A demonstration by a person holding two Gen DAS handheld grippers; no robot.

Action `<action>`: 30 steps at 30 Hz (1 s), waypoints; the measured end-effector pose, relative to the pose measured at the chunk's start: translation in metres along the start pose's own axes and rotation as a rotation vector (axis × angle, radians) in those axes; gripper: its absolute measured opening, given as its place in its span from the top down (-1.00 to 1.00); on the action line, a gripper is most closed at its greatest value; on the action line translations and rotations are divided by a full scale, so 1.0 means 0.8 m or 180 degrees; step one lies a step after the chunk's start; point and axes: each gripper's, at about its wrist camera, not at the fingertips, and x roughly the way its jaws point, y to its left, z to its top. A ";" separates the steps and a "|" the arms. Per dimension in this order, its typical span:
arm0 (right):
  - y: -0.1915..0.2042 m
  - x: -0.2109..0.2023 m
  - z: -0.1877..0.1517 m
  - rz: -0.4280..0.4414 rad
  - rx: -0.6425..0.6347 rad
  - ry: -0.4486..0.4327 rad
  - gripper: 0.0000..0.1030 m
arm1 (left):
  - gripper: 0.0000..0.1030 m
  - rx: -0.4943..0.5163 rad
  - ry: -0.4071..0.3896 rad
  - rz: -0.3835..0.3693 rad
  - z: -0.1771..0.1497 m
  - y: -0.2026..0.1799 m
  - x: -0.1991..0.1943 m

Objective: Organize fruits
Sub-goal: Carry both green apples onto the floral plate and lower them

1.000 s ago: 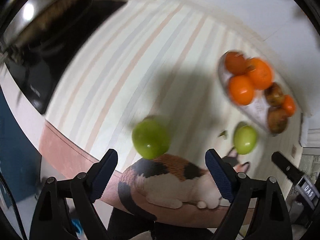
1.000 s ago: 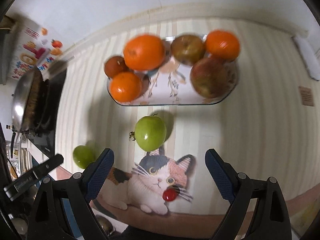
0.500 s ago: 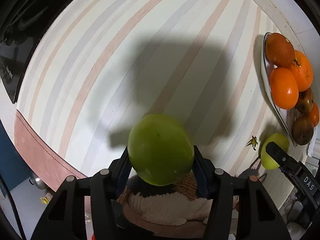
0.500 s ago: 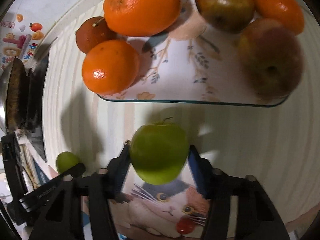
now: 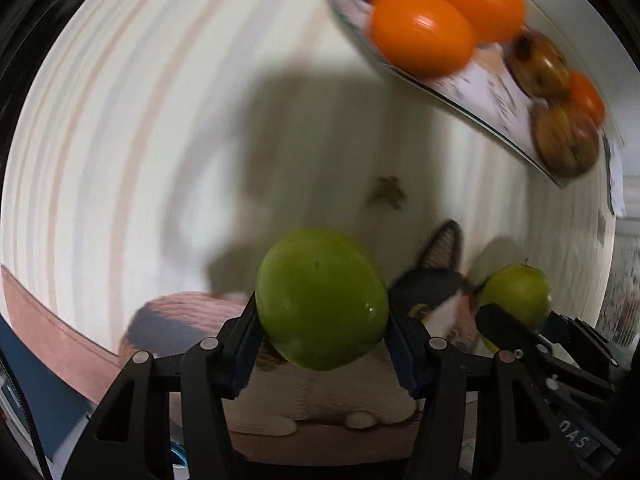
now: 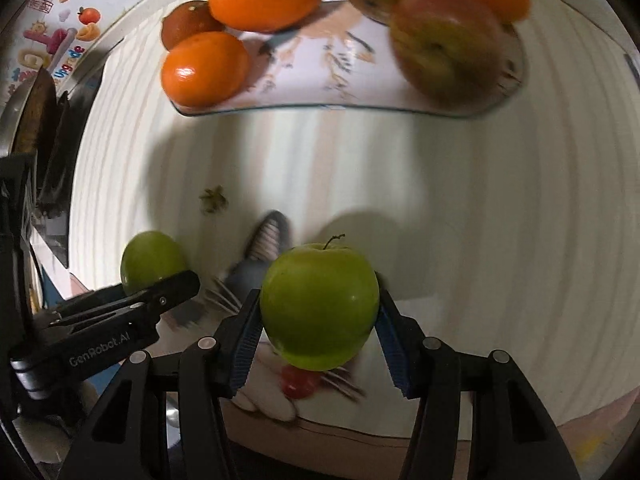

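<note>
Holding one green apple each, the two grippers are hanging just short of the plate (image 6: 516,60). The left gripper (image 5: 322,342) is keeping its jaws clamped on a stemless green apple (image 5: 322,300), the right gripper (image 6: 318,328) on a stemmed green apple (image 6: 319,306); both apples look lifted above the cat-print mat (image 6: 260,256) on the striped desk (image 6: 460,200). Oranges (image 6: 204,68) and reddish apples (image 6: 444,44) are already sitting on the plate, so only these two seem left to place. "GenRobot.AI" is showing on the left gripper's side.
</note>
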 end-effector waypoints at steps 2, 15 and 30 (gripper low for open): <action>-0.007 0.003 -0.003 0.0004 0.0060 0.0009 -0.12 | -0.04 0.0075 0.0007 0.0024 -0.001 -0.011 0.002; -0.054 -0.018 -0.012 0.0144 0.0345 -0.0034 -0.13 | -0.04 0.0241 -0.0024 0.0170 -0.012 -0.045 0.008; -0.112 -0.093 0.000 0.0550 0.0717 -0.0472 -0.12 | 0.23 0.0504 -0.0443 -0.0065 0.010 -0.104 -0.060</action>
